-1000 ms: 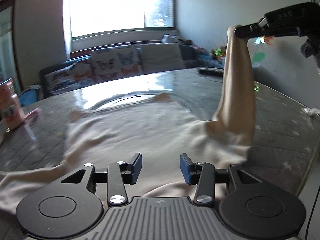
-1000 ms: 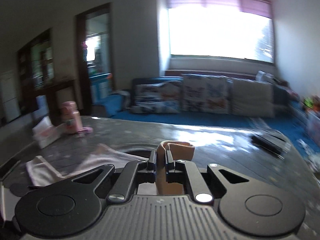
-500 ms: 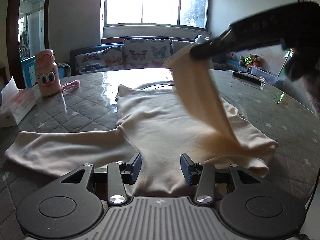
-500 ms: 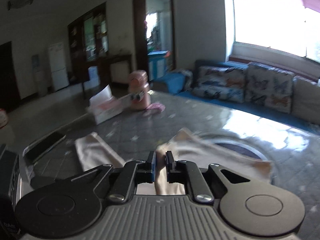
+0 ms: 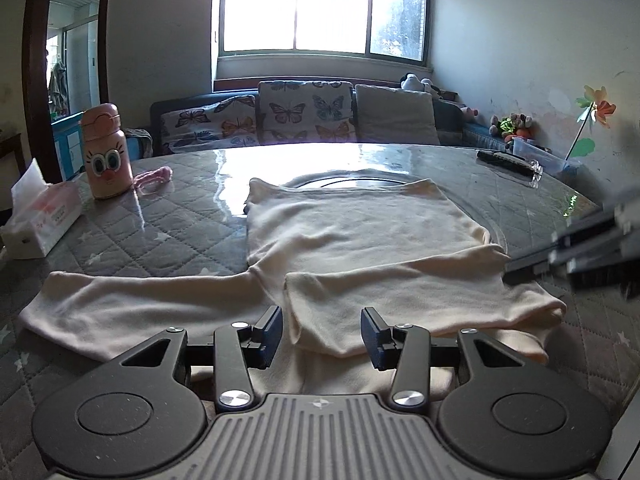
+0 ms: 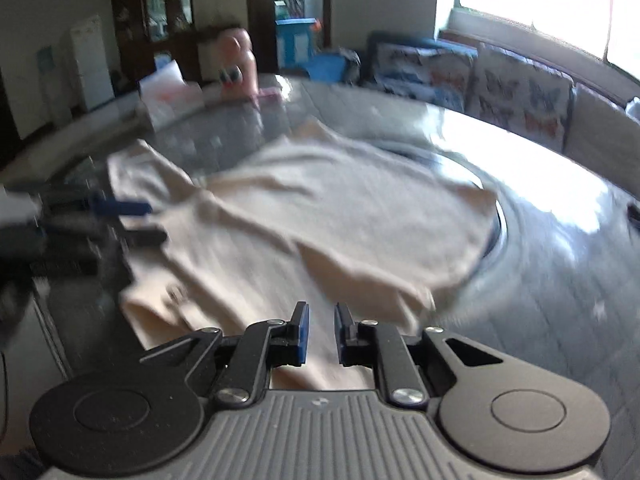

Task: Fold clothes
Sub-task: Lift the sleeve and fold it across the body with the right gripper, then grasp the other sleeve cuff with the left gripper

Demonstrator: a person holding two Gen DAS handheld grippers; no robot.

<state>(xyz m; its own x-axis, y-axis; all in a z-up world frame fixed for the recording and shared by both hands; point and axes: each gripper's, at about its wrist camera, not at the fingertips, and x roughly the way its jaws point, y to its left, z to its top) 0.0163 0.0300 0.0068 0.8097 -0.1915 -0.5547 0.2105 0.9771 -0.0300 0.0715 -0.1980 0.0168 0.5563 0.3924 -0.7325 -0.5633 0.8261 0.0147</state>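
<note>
The left gripper (image 5: 321, 332) is released, hovering over the near edge of the cream shirt (image 5: 360, 232). The right gripper (image 6: 320, 332) is also released, empty above the folded-in sleeve (image 5: 400, 300). The shirt lies flat on the quilted bench (image 5: 160, 240); beyond stand a pink bottle (image 5: 106, 152) and a tissue box (image 5: 40, 216).

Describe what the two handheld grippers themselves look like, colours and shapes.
The left gripper and right gripper look alike: matte black linkage arms with silver pivot screws, dark blue pads on the fingertips, two round black discs at the sides, and a ribbed grey plastic body between them bearing a small emblem. A thin black cable shows at the frame edge.
</note>
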